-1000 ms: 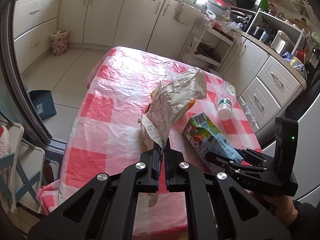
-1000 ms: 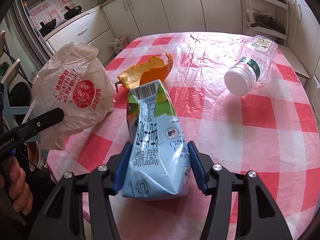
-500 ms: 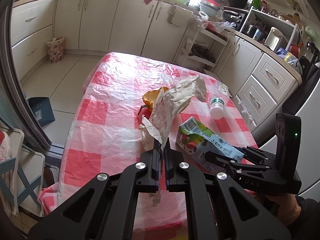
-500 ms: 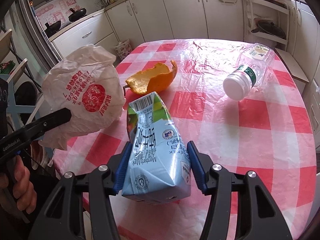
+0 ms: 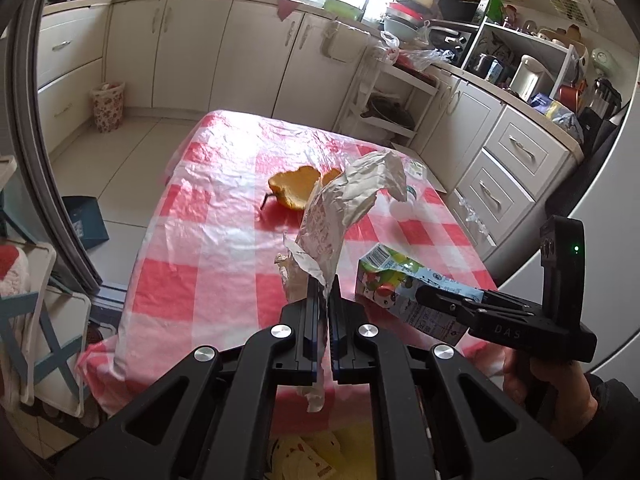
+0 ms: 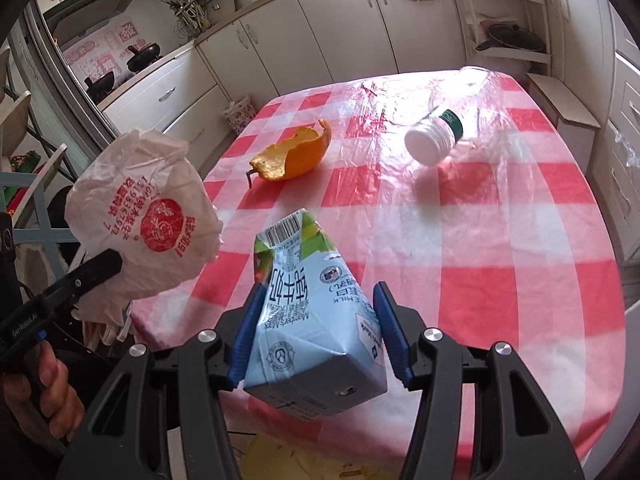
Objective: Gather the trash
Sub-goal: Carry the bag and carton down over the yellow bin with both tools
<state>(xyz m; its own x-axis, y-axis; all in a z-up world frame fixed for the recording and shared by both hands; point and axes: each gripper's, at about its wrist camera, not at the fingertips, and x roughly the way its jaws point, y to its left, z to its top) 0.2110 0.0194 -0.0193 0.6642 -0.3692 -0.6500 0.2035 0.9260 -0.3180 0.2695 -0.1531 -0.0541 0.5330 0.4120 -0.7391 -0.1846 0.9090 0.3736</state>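
My left gripper (image 5: 325, 294) is shut on a crumpled white plastic bag (image 5: 348, 196) with red print, held above the near table edge; the bag also shows in the right wrist view (image 6: 148, 220). My right gripper (image 6: 318, 300) is shut on a light blue milk carton (image 6: 316, 320), lifted off the table; the carton also shows in the left wrist view (image 5: 404, 284). An orange peel (image 6: 294, 154) and a clear plastic bottle (image 6: 444, 132) with a white cap lie on the red-and-white checked table (image 6: 500, 240).
Yellowish trash lies below the near table edge (image 6: 304, 460). Kitchen cabinets (image 5: 192, 48) run behind the table. A small patterned bin (image 5: 107, 106) stands on the floor at far left. A blue box (image 5: 86, 222) sits on the floor beside the table.
Both grippers have pulled back towards the near table edge and risen, carrying the bag and the carton. The carton is now off the table. The peel and bottle stayed in place.
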